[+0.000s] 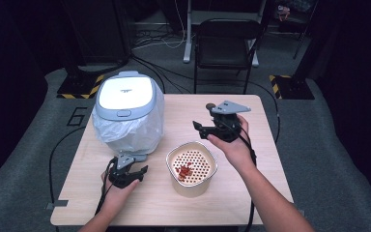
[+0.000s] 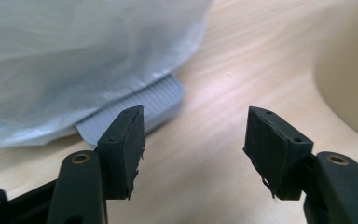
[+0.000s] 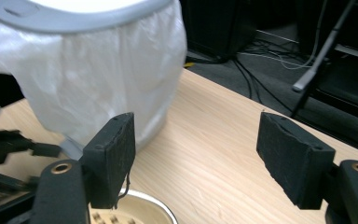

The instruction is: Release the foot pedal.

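The bin's (image 1: pixel 125 104) body is hidden under a white bag (image 1: pixel 130 130); in the left gripper view just a ribbed grey foot (image 2: pixel 140 105) shows below the blurred plastic, and the bowl (image 2: pixel 349 70) is cut off at the right edge. The red bits (image 1: pixel 184 170) on the bowl's perforated insert are too small to identify. The left gripper (image 1: pixel 134 173) sits low by the bin's base on the table (image 1: pixel 251 121), jaws partly open, empty. The right gripper (image 1: pixel 198 126) hovers above the bowl's far side, jaws also apart, gripping nothing.
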{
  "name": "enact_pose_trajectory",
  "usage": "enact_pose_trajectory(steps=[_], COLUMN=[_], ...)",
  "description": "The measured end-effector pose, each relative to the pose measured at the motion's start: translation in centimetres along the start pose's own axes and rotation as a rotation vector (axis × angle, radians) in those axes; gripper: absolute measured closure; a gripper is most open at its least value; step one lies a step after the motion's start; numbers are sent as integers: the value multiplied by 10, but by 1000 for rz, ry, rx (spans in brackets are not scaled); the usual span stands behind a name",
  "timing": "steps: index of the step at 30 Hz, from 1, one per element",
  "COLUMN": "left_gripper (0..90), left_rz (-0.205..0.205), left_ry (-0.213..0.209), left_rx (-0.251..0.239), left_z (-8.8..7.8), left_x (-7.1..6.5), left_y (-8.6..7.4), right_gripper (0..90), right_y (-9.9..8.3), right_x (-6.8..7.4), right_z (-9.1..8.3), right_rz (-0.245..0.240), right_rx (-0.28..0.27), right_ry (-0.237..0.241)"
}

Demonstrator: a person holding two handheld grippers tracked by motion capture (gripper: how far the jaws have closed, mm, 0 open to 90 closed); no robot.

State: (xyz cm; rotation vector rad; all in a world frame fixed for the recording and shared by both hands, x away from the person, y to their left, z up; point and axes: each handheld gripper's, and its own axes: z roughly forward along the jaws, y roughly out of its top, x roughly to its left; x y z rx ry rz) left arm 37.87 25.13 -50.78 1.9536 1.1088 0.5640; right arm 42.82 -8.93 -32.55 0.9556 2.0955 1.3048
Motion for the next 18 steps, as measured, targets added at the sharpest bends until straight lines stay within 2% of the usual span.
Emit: enact_pose_trajectory(steps=[2, 7, 9, 11, 13, 16, 18], left_gripper=[370, 370, 369, 368, 363, 331, 326], left_rz=[12, -20, -21, -43, -48, -89, -105], left_ry=[-9, -35, -25, -29, -9, -4, 12], left_rx=[21, 34, 30, 34, 22, 28, 42], left_z=[-5, -18, -23, -27, -30, -31, -31], left_x=[2, 12, 17, 23, 29, 38, 44], left_y=[-2, -5, -7, -8, -11, -17, -22], right_gripper=[279, 279, 279, 278, 272, 255, 237], right_y=[-10, -32, -42, -50, -59, -81, -102], right_x=[-4, -15, -20, -23, -25, -27, -32], right_z=[-5, -14, -16, -18, -21, -24, -25], right_rz=[10, 36, 53, 55, 58, 55, 78], right_rx=[3, 24, 34, 40, 47, 57, 67], right_ry=[-8, -36, -48, -60, -69, -131, -160])
